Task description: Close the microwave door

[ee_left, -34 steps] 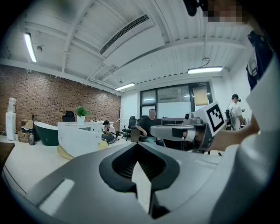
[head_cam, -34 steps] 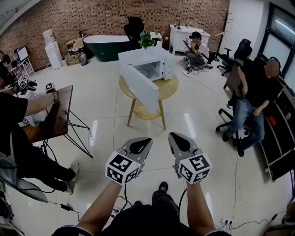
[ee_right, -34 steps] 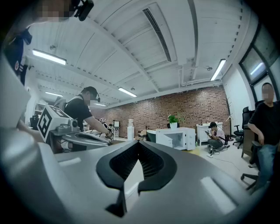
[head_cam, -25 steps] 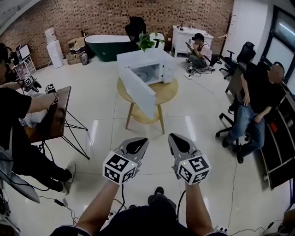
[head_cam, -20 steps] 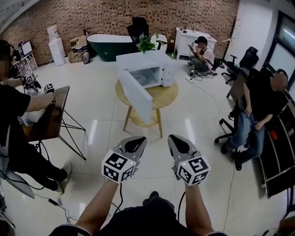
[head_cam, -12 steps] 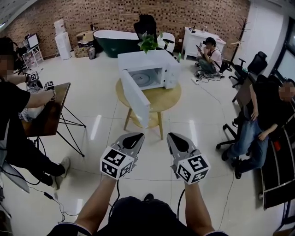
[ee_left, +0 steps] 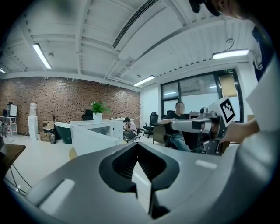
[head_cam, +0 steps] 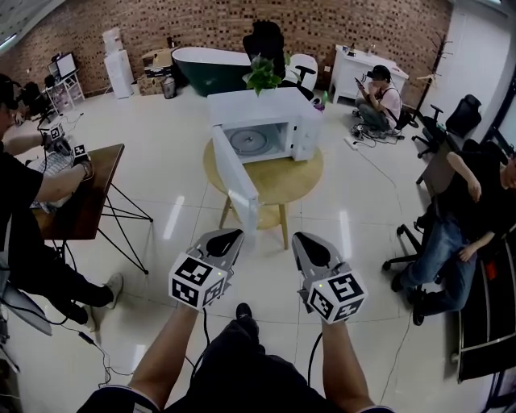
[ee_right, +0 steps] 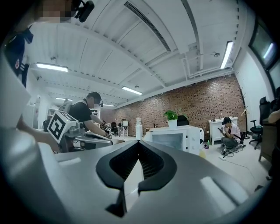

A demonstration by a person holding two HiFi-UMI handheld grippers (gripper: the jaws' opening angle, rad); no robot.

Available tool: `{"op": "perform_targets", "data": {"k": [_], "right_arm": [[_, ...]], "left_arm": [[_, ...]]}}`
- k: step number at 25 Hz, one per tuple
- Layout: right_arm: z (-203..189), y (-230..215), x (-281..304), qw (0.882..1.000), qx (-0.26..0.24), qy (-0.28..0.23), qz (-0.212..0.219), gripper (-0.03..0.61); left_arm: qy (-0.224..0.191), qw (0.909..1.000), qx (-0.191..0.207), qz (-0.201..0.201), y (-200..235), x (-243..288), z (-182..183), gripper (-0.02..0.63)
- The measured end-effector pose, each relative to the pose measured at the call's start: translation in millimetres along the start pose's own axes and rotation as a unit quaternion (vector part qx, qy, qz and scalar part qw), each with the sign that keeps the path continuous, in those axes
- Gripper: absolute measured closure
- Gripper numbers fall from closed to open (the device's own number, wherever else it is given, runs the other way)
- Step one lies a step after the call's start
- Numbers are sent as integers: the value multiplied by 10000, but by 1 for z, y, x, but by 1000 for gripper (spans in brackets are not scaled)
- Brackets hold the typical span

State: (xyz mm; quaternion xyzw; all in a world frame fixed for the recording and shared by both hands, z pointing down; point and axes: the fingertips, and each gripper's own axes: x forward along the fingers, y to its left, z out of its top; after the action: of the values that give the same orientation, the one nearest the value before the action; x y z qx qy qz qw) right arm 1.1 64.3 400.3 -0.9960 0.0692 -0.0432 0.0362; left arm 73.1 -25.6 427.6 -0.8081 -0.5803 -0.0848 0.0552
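A big open-plan office or lab space: bare brick wall (head_cam: pixel 339 24), glossy white tiled floor (head_cam: pixel 161 177), swivel chairs (head_cam: pixel 466 117), a monitor (head_cam: pixel 66 64), a water dispenser (head_cam: pixel 119 60), strip lights (ee_left: pixel 41 54) overhead, and a freestanding bathtub (head_cam: pixel 210 64) against the wall.

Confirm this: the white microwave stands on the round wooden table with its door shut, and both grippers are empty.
The door is open, not shut: the head view shows it swung wide. The microwave does stand on the round table, and the left gripper and right gripper are empty.
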Motion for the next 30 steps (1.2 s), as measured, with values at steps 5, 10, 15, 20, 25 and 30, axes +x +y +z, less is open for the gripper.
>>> {"op": "perform_targets", "data": {"k": [5,10,15,20,25,30], "right_arm": [[0,-21,32,9999,1,55,89,577],[6,-46,79,9996,-92,65,258,577],[14,-65,124,9991,-139,57,403,577],[16,-62,156,9983,-217,49,547,577],[-10,-31,185,9942,-182,451,964,429],[-24,-11,196,9896,-305,713,1209,355]], "left_arm": [[-6,9999,-52,93,27,26,2,601],[-67,9995,-130,265,66,54,2,601],[-51,9993,-207,317,103,76,-3,601],[53,9988,-227,433,127,84,-3,601],[111,9975,-309,627,141,87,-4,601],[76,9958,-403,824,147,86,-1,601]]}}
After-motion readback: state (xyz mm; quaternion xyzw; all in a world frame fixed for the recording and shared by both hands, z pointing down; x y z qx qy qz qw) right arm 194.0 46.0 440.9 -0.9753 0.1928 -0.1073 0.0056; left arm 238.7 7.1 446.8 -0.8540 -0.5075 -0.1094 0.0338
